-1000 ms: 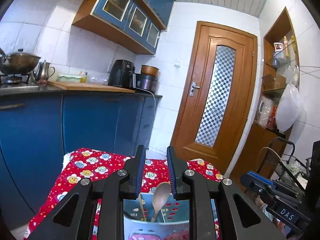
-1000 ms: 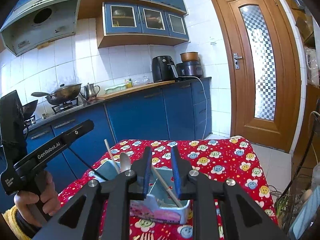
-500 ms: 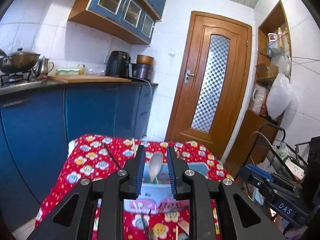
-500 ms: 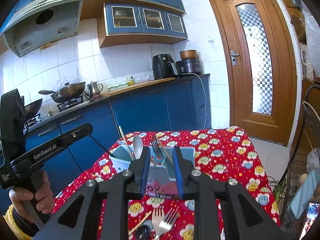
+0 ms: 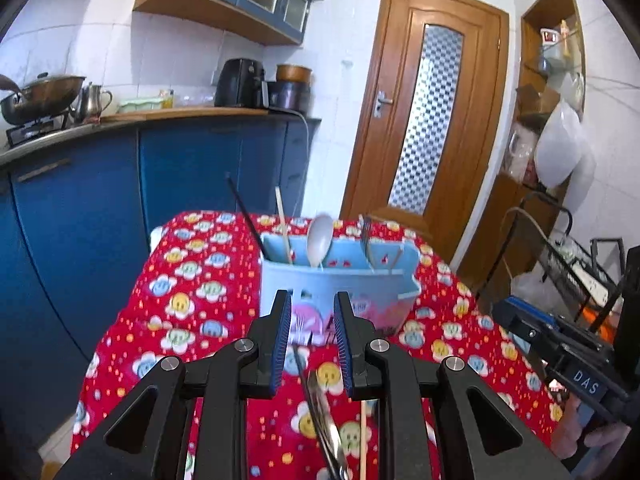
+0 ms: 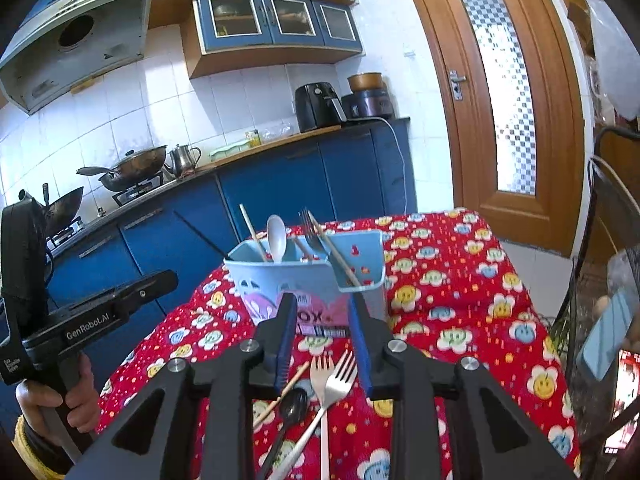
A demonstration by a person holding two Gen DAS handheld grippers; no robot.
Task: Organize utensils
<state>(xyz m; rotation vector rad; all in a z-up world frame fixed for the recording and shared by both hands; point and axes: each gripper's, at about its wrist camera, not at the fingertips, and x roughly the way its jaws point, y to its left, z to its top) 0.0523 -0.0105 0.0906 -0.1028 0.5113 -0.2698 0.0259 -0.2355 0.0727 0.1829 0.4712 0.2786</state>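
Partly done: holder (image 6: 304,280) ahead of both parted, empty fingers holds several utensils; forks (image 6: 326,384), spoon (image 6: 292,404) and chopstick (image 6: 280,394) remain beneath

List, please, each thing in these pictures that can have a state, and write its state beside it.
left hand-held gripper: open, holds nothing
right hand-held gripper: open, holds nothing
blue utensil holder: upright on the table, partly filled
white spoon: standing in the holder
two forks: lying on the red tablecloth
black spoon: lying on the cloth
wooden door: shut
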